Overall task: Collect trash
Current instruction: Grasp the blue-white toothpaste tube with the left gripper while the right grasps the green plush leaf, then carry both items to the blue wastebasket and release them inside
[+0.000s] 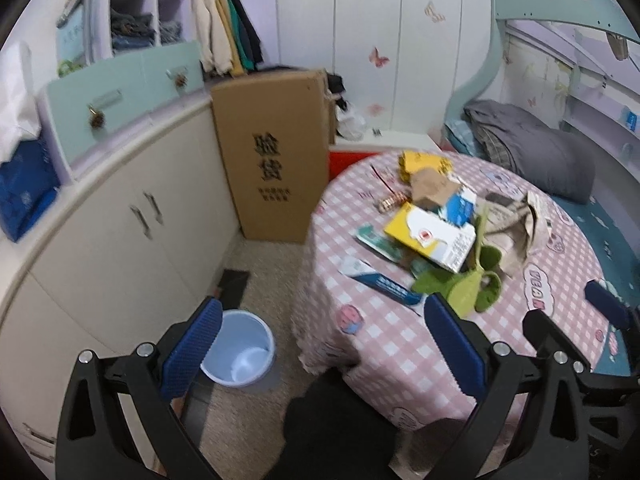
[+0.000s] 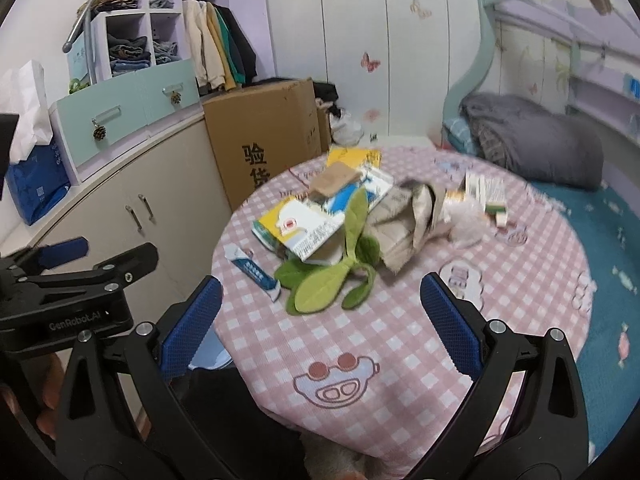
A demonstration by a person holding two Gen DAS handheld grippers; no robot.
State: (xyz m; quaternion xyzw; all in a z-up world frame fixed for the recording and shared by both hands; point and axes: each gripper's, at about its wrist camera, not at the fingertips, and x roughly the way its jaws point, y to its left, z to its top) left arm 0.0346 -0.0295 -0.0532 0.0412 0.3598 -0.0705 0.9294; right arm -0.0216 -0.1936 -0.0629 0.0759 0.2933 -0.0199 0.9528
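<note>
A heap of trash lies on the round table with the pink checked cloth (image 2: 400,344): a yellow and white carton (image 2: 304,224), a blue and white tube (image 2: 256,270), a crumpled paper bag (image 2: 408,220), small boxes (image 2: 486,192) and a green leaf-shaped plush (image 2: 320,290). The same carton (image 1: 432,236) and tube (image 1: 384,284) show in the left wrist view. A light blue bin (image 1: 240,354) stands on the floor left of the table. My left gripper (image 1: 324,344) hangs open between bin and table edge. My right gripper (image 2: 322,320) is open over the table's near side, short of the plush.
A tall cardboard box (image 1: 272,160) stands behind the table against white cupboards (image 1: 132,216). A bed with grey bedding (image 2: 532,136) and a blue cover runs along the right. A dark mat (image 1: 234,284) lies on the floor beyond the bin.
</note>
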